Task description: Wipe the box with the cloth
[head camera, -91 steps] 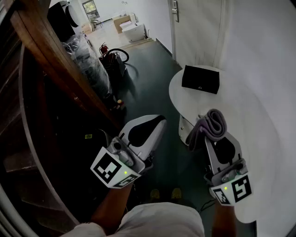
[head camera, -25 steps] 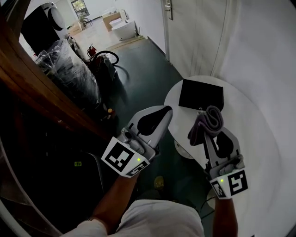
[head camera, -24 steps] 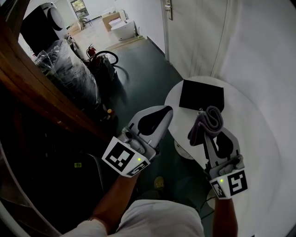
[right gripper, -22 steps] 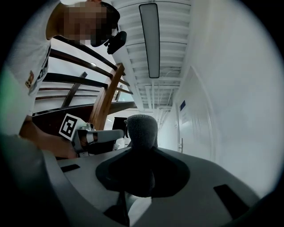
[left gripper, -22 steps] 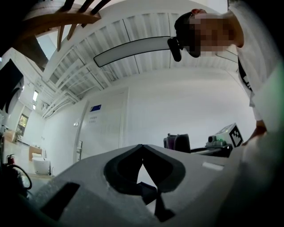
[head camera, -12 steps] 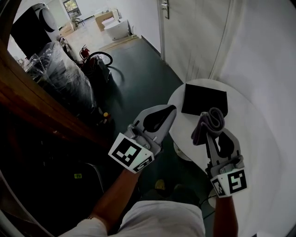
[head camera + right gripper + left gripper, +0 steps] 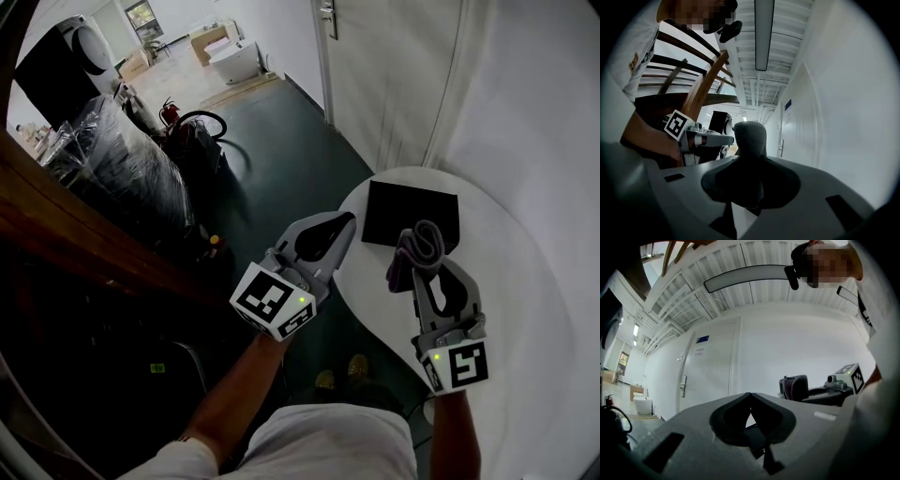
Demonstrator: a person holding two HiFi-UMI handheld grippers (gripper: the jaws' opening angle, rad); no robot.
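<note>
Grippers neared the black box [image 7: 405, 212]; right gripper [image 7: 432, 270] clamps seemingly folded grey cloth [image 7: 418, 246]; left gripper [image 7: 346, 221] shut.

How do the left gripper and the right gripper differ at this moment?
The left gripper is shut and empty; the right gripper is shut on the folded grey cloth. The left gripper's tip is at the white table's rim, beside the black box; the right gripper is over the tabletop, cloth at the box's near edge. Both point toward the box.

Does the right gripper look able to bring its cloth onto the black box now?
Probably yes: the right gripper holds the cloth close by the box, and nothing stands between them on the table.
</note>
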